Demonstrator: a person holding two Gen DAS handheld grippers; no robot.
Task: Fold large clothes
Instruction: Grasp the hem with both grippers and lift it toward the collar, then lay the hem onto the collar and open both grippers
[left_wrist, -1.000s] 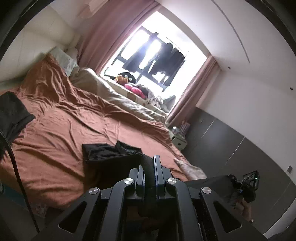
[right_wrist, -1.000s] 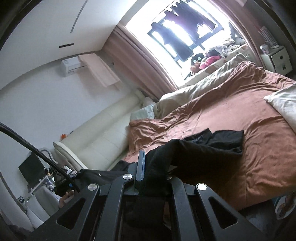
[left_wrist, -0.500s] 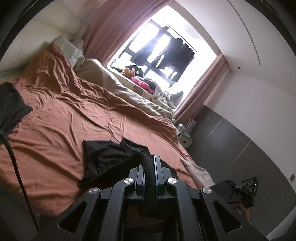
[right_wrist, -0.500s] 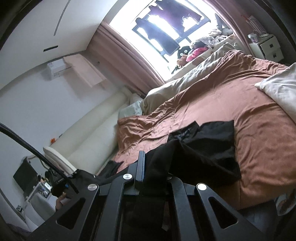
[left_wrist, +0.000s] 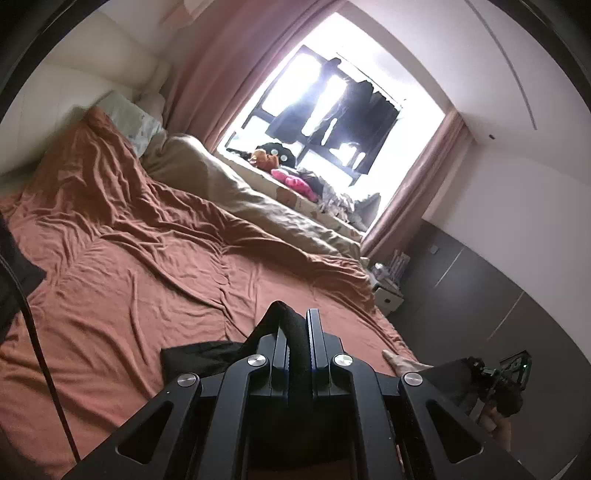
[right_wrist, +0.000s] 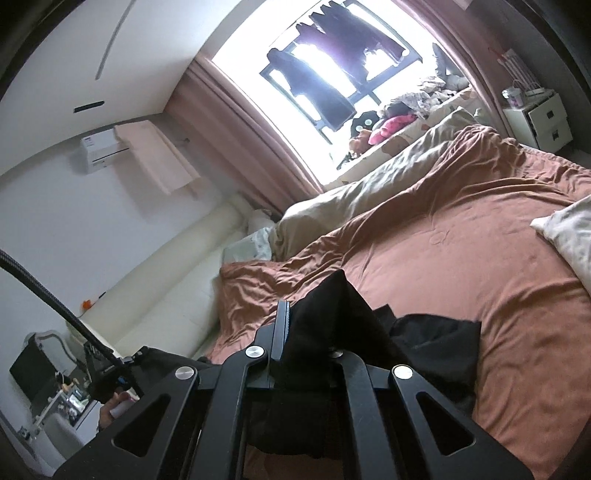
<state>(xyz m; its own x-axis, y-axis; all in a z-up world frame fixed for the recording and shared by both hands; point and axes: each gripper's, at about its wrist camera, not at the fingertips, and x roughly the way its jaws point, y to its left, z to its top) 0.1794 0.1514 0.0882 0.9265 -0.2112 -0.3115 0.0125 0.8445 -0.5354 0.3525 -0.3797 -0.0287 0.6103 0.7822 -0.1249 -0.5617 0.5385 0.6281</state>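
A large black garment (right_wrist: 436, 339) lies partly on the rust-brown bed sheet (left_wrist: 147, 288) near the bed's front edge. My left gripper (left_wrist: 297, 325) is shut on a fold of the black garment (left_wrist: 199, 354), which hangs below the jaws. My right gripper (right_wrist: 306, 317) is shut on another edge of it, with cloth bunched up between the fingers and draped over the right one. Both grippers hold the cloth up above the bed. The right gripper shows at the far right of the left wrist view (left_wrist: 506, 376).
A beige duvet (left_wrist: 236, 192) lies along the far side of the bed under the window. A white pillow (right_wrist: 569, 236) lies at the right edge. A white nightstand (right_wrist: 539, 118) stands in the corner. A cream headboard (right_wrist: 177, 266) runs on the left.
Both grippers have moved toward the bed with the cloth. The part of the garment lying on the sheet has slid nearer to them and more of it is hidden behind them.
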